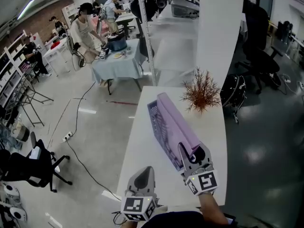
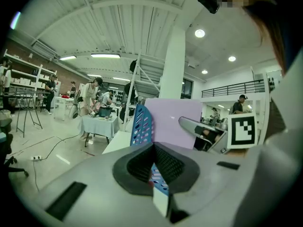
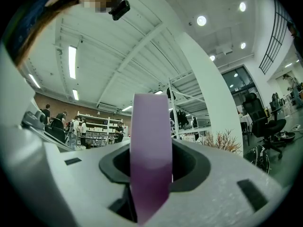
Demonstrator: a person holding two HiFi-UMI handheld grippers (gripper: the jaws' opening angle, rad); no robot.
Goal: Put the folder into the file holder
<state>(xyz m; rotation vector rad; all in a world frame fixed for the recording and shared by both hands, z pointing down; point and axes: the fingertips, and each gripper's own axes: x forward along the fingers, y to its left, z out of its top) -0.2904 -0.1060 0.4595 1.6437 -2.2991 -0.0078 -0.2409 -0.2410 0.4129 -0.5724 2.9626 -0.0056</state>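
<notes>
A blue slotted file holder (image 1: 156, 123) lies lengthwise on the white table (image 1: 142, 151). The long purple folder (image 1: 173, 120) sits in it, sloping up toward me. My right gripper (image 1: 193, 152) is shut on the folder's near end. In the right gripper view the folder (image 3: 151, 145) stands upright and fills the gap between the pads. My left gripper (image 1: 145, 171) hovers left of the holder's near corner, apart from it, jaws together and holding nothing. The left gripper view shows the holder (image 2: 142, 124) and the folder (image 2: 173, 117) just ahead of the left gripper (image 2: 154, 167).
A dry reddish plant (image 1: 202, 94) stands on the table's far right end, just beyond the holder. A white pillar (image 1: 218, 32) rises behind it. People work at tables (image 1: 116, 63) far left; black office chairs (image 1: 28, 167) and cables lie on the floor.
</notes>
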